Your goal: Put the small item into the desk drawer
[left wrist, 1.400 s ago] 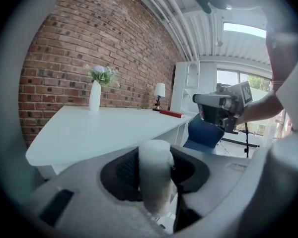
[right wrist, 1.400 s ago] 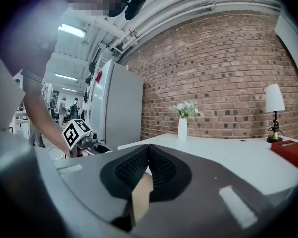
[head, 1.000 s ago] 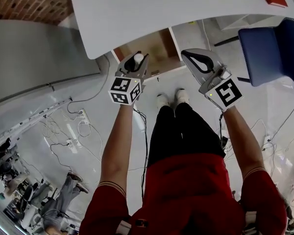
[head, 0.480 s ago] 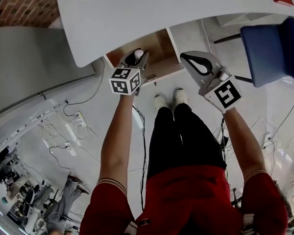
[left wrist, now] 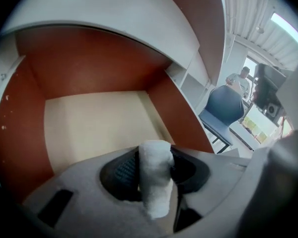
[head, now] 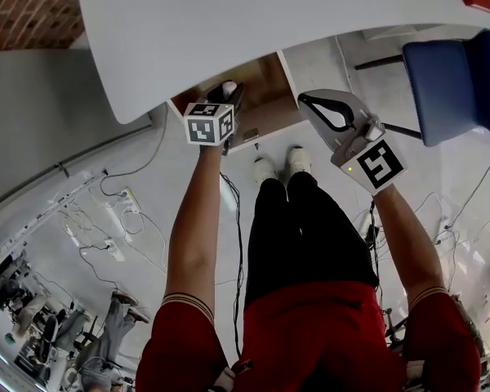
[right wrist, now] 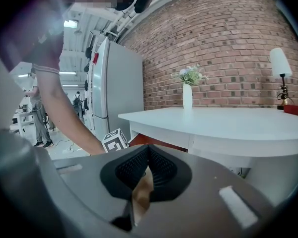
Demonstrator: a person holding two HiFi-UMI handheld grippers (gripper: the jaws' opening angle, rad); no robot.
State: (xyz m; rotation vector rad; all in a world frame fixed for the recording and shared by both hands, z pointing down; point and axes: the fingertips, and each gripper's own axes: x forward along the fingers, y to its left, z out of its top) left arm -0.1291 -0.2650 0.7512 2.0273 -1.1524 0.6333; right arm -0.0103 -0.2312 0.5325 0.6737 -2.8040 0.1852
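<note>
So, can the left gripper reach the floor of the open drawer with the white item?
Probably yes. The left gripper, its fingers just opening slightly around the white item, points into the open drawer; nothing lies on its floor, and the desk top sits above.

Bright, even white light overall; ceiling strips (right wrist: 69, 23) glare. Shade inside drawer (left wrist: 94, 128) under counter (left wrist: 114, 9). Heavy fisheye bend, black corners (both gripper views). Close foreground soft.
</note>
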